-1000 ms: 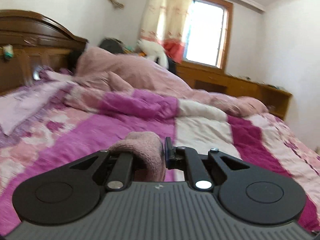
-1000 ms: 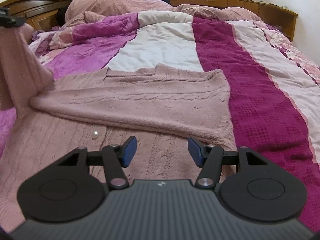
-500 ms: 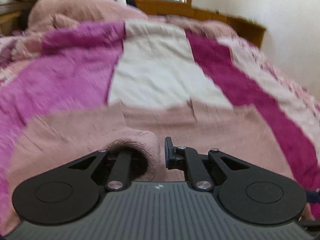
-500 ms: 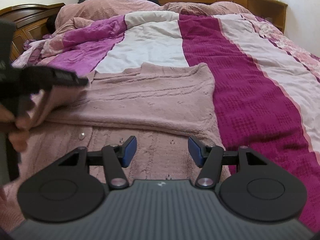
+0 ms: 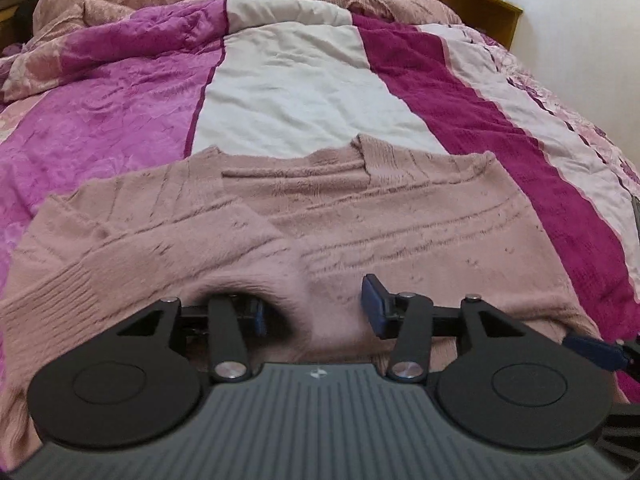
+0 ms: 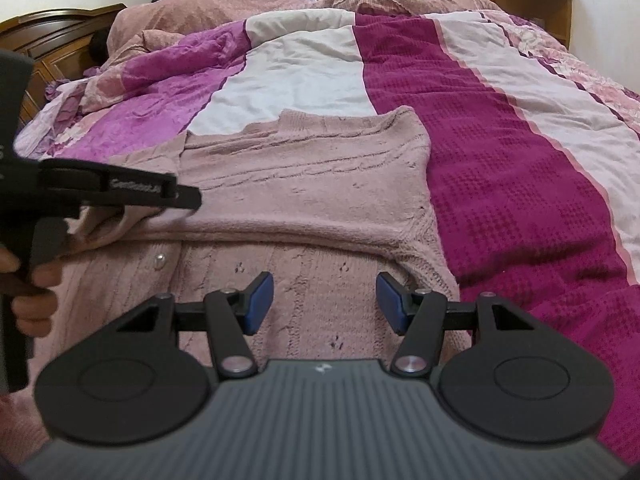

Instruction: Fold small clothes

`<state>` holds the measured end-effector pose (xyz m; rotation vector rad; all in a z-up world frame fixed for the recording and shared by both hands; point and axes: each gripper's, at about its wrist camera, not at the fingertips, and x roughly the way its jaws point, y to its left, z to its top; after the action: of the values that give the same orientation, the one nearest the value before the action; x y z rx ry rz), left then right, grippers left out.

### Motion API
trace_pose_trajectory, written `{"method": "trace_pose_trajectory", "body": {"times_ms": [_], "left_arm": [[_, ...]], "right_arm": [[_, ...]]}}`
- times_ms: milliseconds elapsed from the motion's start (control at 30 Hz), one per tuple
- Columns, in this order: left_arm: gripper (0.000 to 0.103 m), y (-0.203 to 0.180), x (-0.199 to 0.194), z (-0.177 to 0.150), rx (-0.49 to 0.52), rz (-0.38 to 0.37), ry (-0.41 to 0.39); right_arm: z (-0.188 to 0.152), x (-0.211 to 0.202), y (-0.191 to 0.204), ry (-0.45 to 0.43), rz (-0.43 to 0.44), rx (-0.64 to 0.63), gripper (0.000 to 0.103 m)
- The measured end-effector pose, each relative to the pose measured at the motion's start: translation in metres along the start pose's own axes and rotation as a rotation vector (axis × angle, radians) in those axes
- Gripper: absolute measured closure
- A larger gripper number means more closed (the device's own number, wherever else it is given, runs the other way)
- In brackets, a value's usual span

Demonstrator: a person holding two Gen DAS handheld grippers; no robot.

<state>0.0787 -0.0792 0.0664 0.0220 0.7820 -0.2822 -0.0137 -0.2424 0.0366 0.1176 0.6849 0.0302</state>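
Lowered left tongs (image 5: 312, 312) spread over crosswise-folded sweater (image 5: 360, 216).

Small pale lettering on the left tongs (image 6: 120, 192) shows, too blurred to read.

The cardigan (image 6: 304, 184) lies on the quilt (image 6: 500, 152), pillows (image 6: 224, 4) behind it.

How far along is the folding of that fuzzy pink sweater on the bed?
About midway, it seems. Done: both sleeves of the dusty-pink knitted cardigan lie folded across its body on the striped magenta and white quilt. In hand: the left gripper has opened, with the sleeve cuff draped over one finger. The right gripper hovers open. Left: folding the body into a compact bundle.
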Motion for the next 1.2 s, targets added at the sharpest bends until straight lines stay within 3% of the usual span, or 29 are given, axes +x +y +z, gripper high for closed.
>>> {"method": "trace_pose_trajectory", "body": {"times_ms": [467, 767, 1200], "left_arm": [[0.049, 0.047, -0.064, -0.024, -0.068, 0.056, 0.078], [0.049, 0.086, -0.095, -0.043, -0.109, 0.176, 0.064], [0.049, 0.118, -0.115, -0.048, -0.175, 0.271, 0.032]], "right_arm": [[0.004, -0.009, 0.010, -0.038, 0.032, -0.028, 0.044], [0.011, -0.010, 0.031, -0.054, 0.083, -0.078, 0.044], [0.030, -0.008, 0.085, -0.089, 0.216, -0.199, 0.044]]}}
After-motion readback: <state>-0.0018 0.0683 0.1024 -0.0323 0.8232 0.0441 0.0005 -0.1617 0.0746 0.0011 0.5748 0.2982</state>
